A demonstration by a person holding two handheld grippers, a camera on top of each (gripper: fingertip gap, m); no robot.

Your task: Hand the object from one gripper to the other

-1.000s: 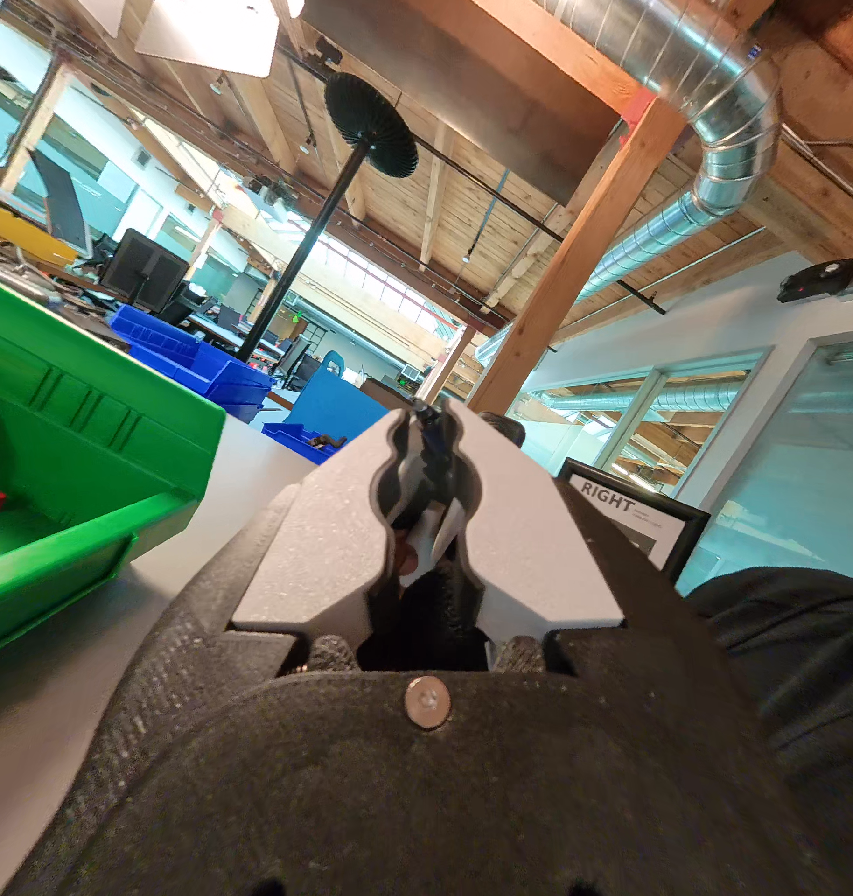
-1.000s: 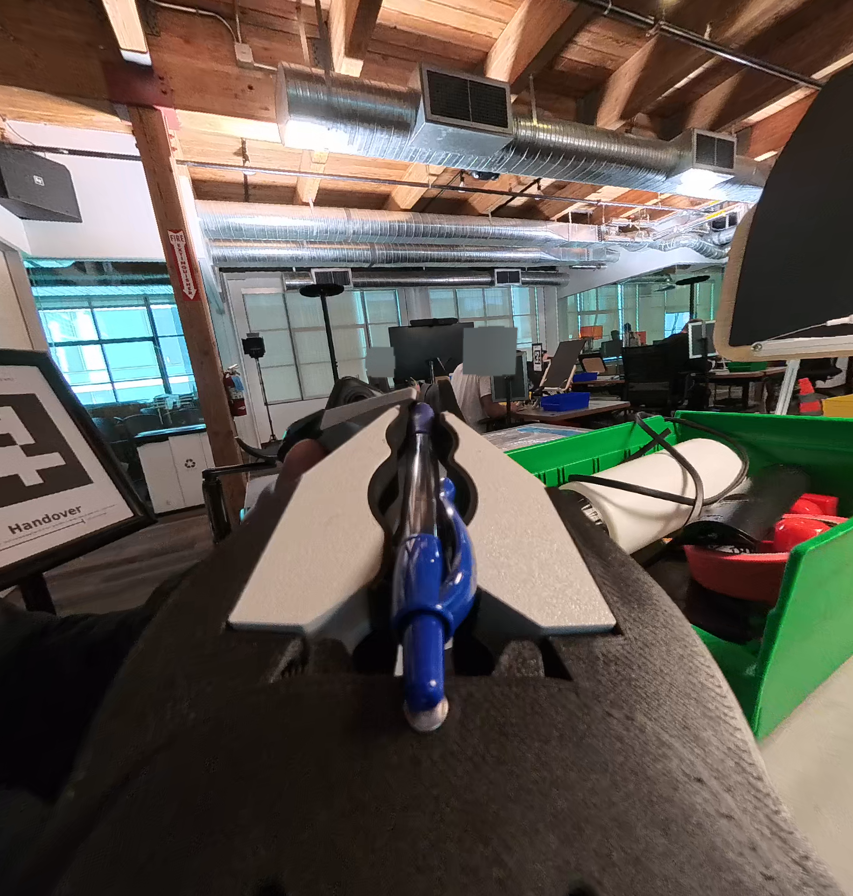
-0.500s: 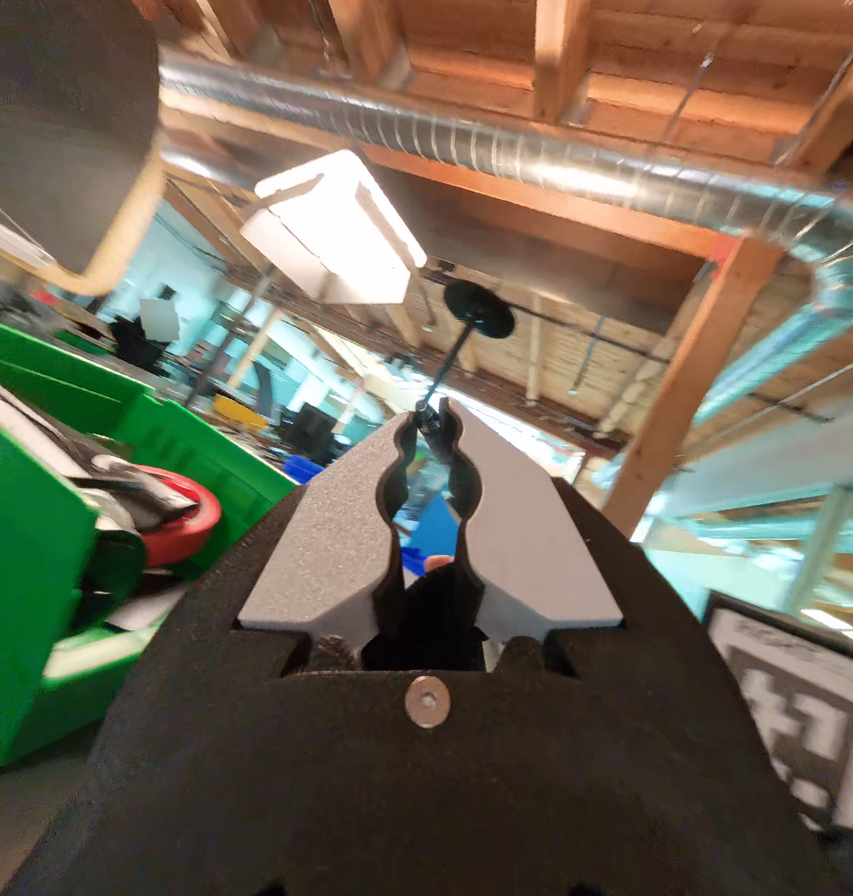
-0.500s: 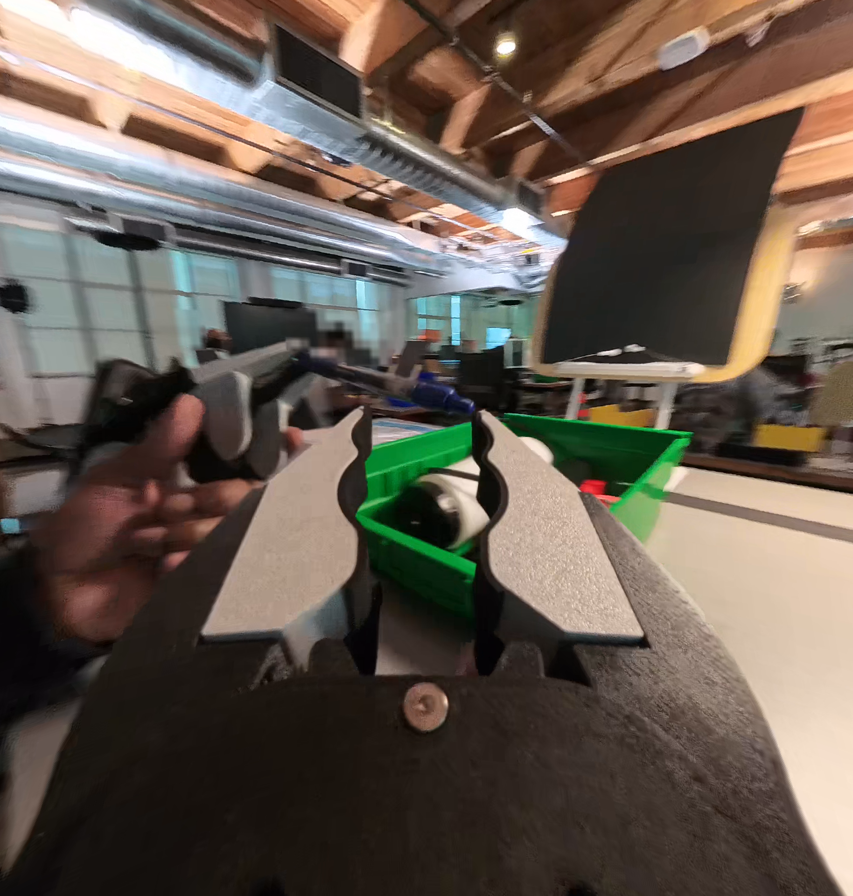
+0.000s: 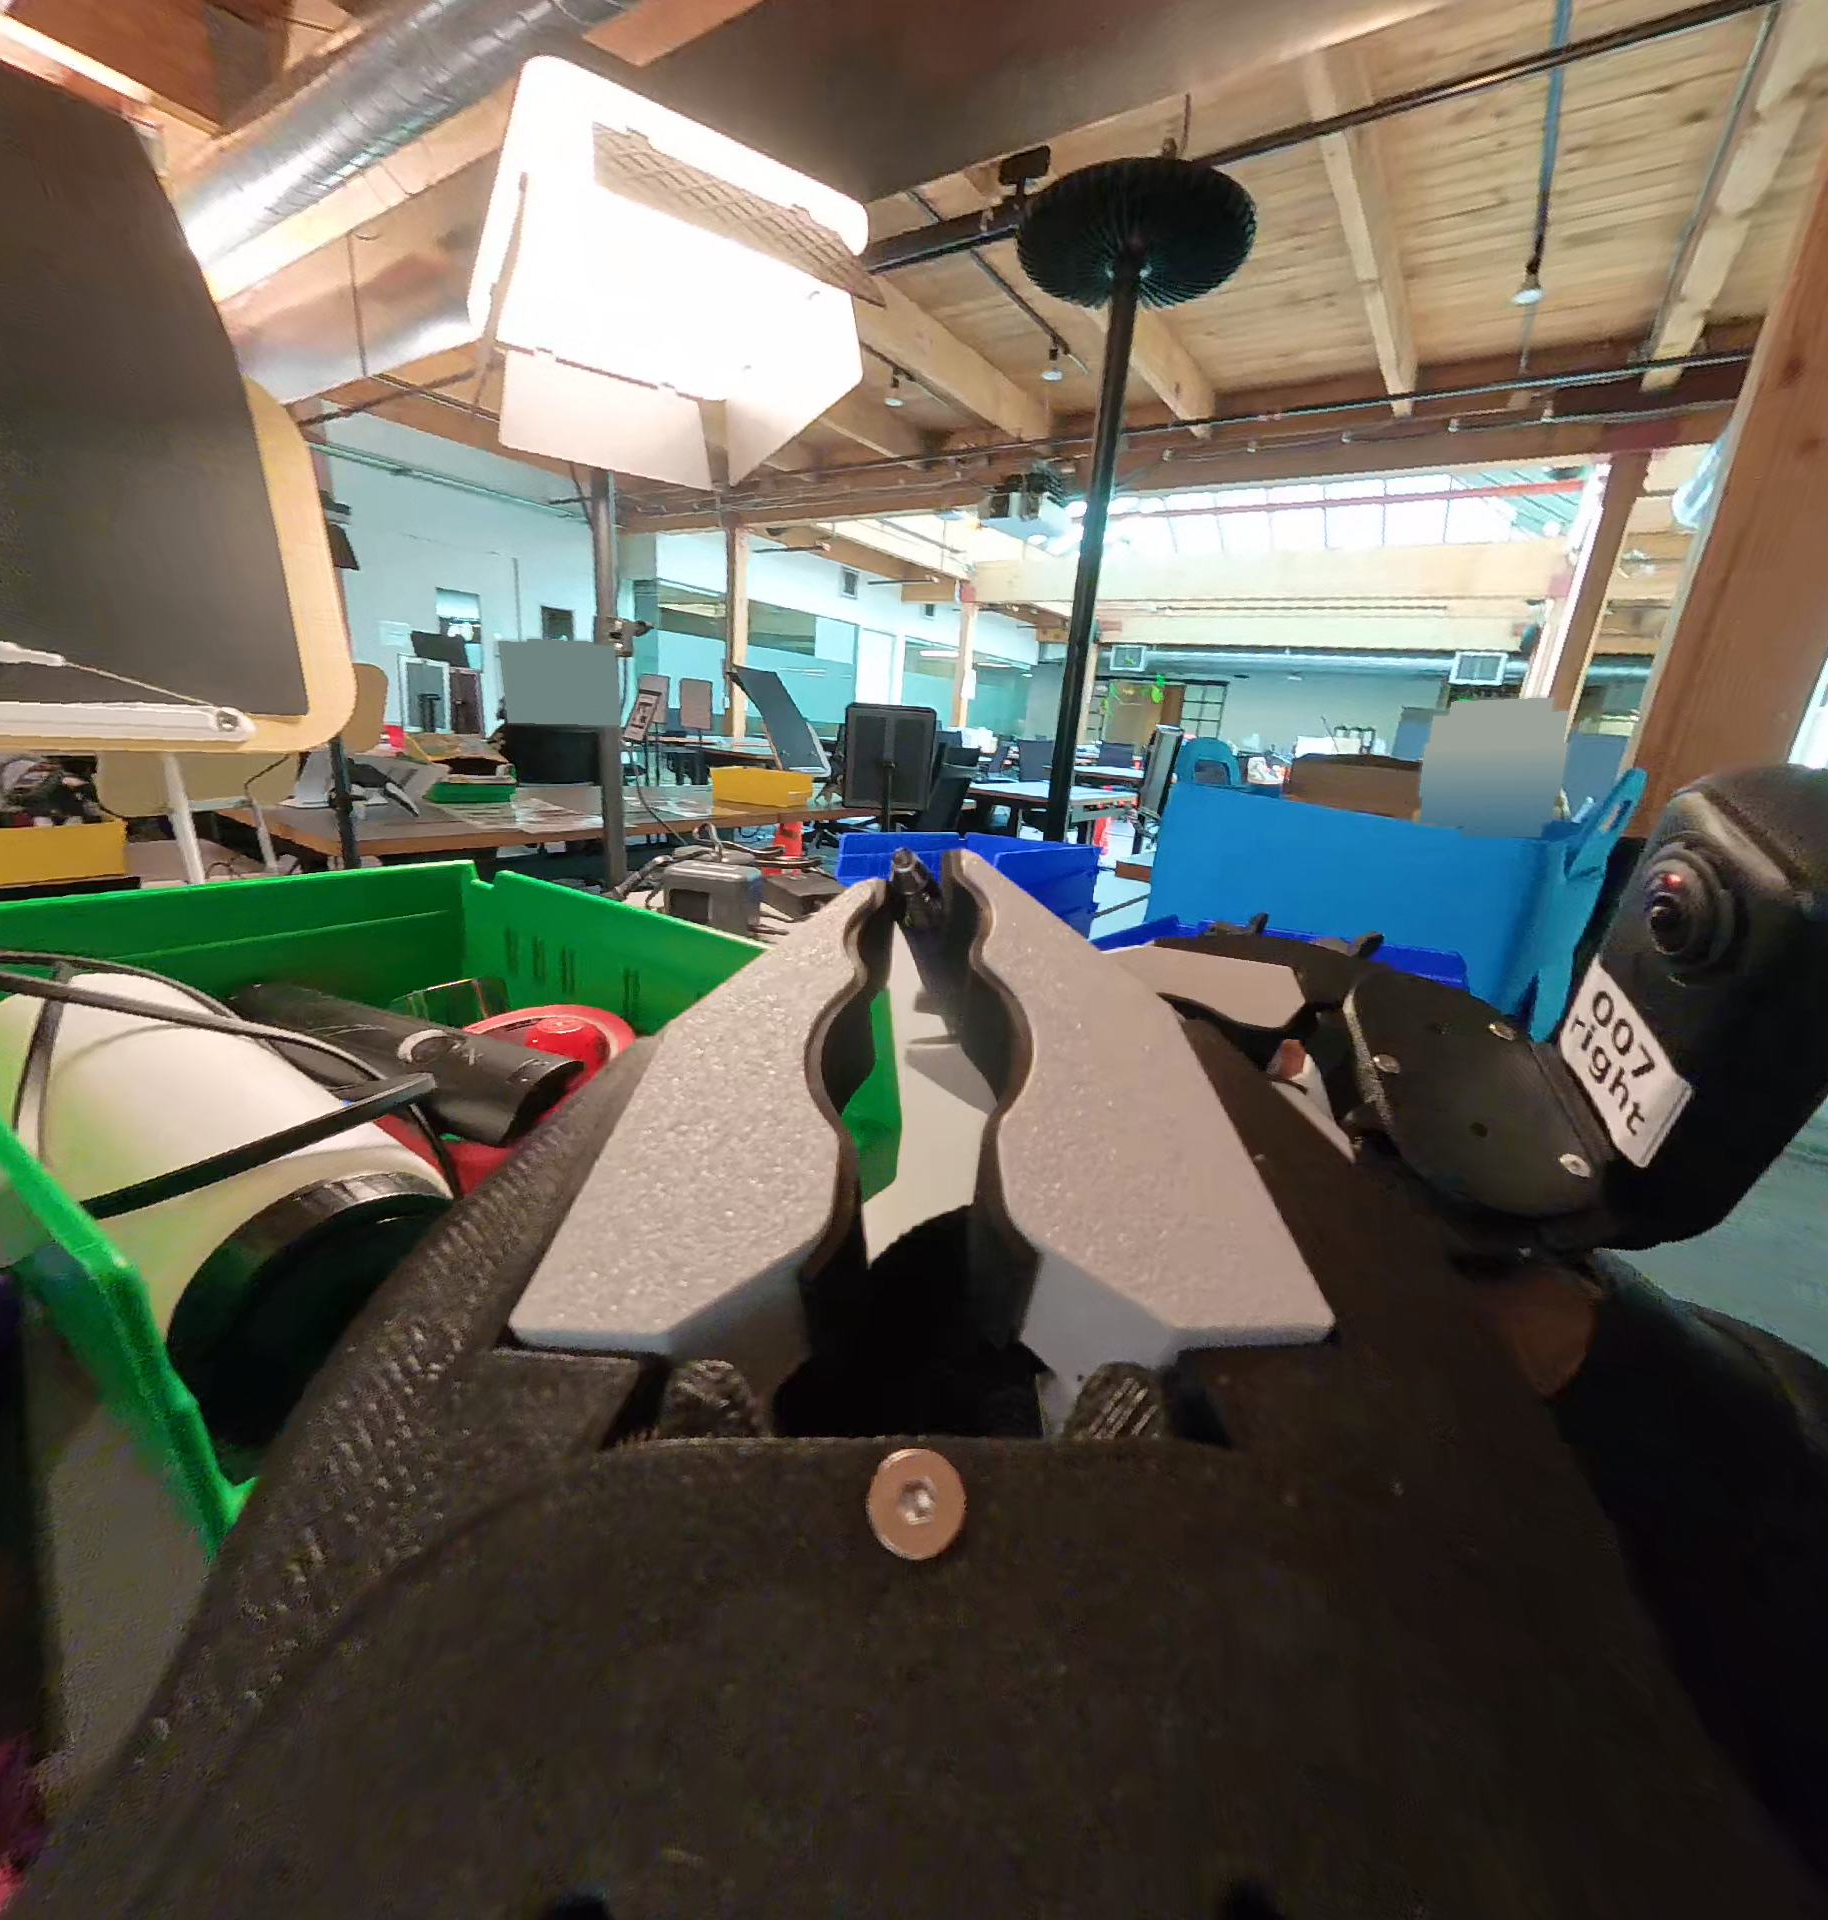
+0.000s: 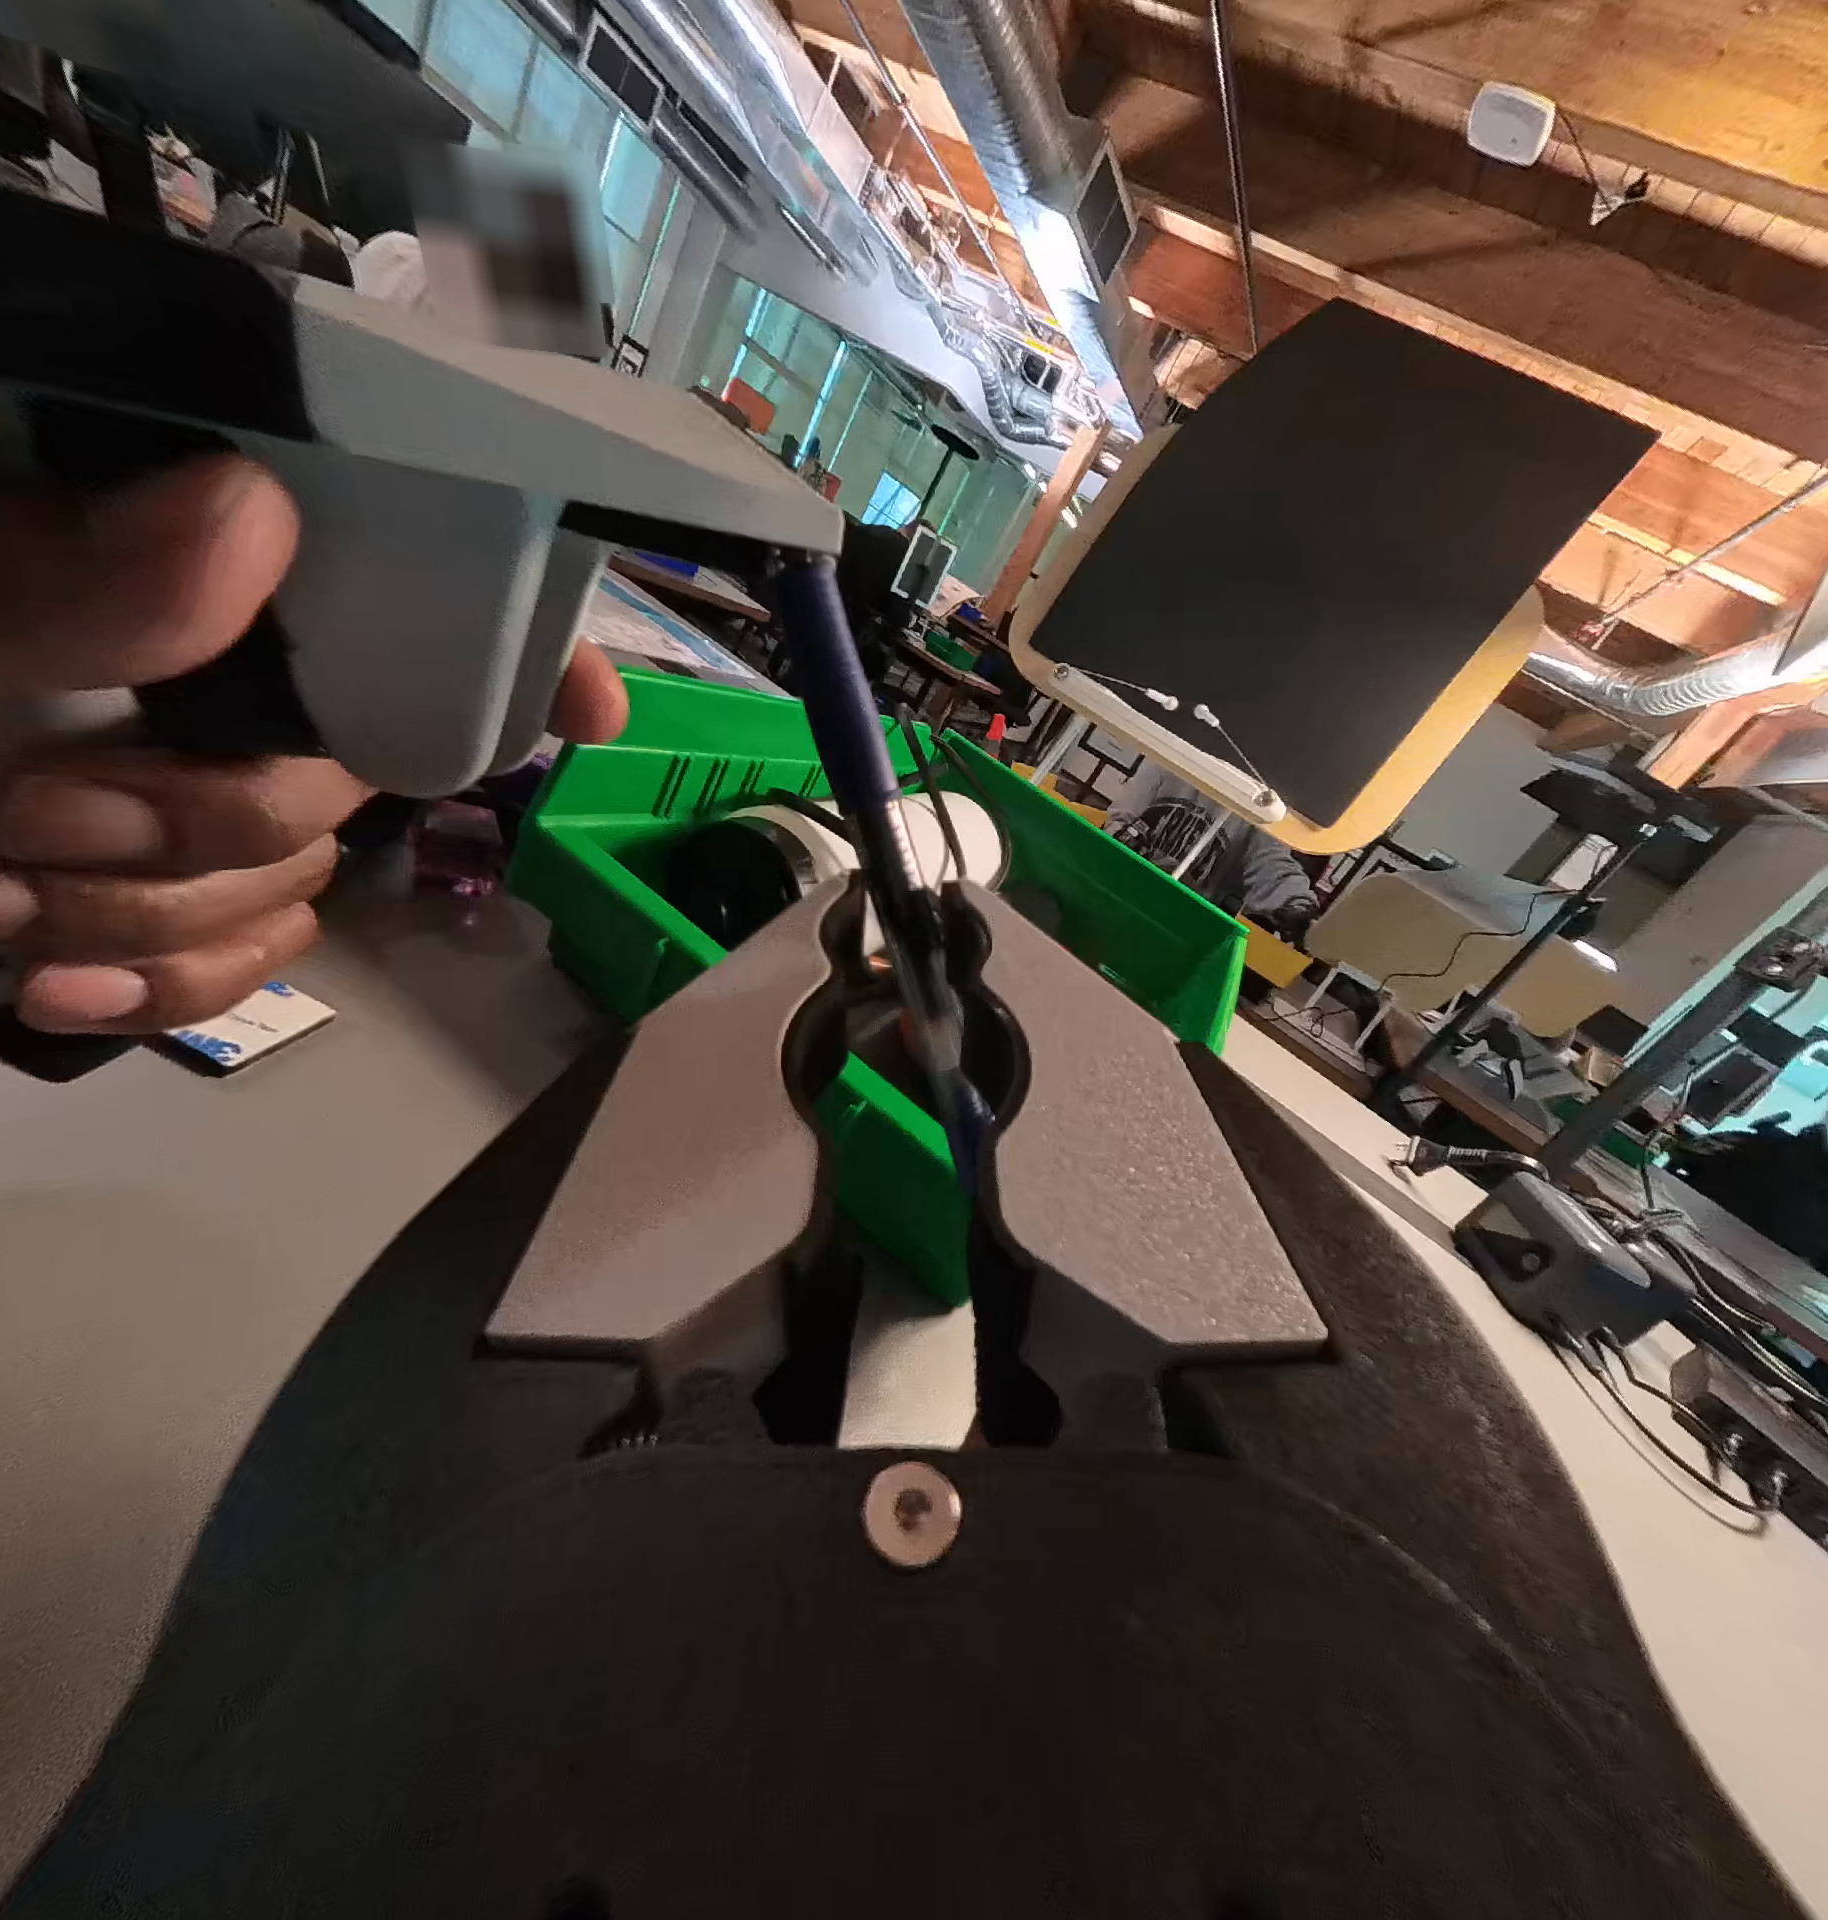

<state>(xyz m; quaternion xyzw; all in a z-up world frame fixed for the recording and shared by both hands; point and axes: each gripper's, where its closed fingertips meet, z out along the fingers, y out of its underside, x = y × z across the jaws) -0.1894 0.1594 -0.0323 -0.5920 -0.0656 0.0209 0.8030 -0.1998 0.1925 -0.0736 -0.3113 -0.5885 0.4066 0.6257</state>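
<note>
Passing pen (image 6: 894, 862) between grippers: left gripper (image 5: 920, 894) clamped on pen's upper end; right gripper (image 6: 915, 914) fingertips pinch lower shaft above green bin (image 6: 1097, 883). Advice: confirm right grip firm, then part left jaws, withdraw straight along pen axis, avoid twisting. Versus half second ago: right jaws were apart and empty, pen held far left by left gripper alone.

desk (image 6: 214, 1195): pale grey, flat | on it: green bin (image 6: 681, 935), small white card (image 6: 250, 1023) beside it
</note>
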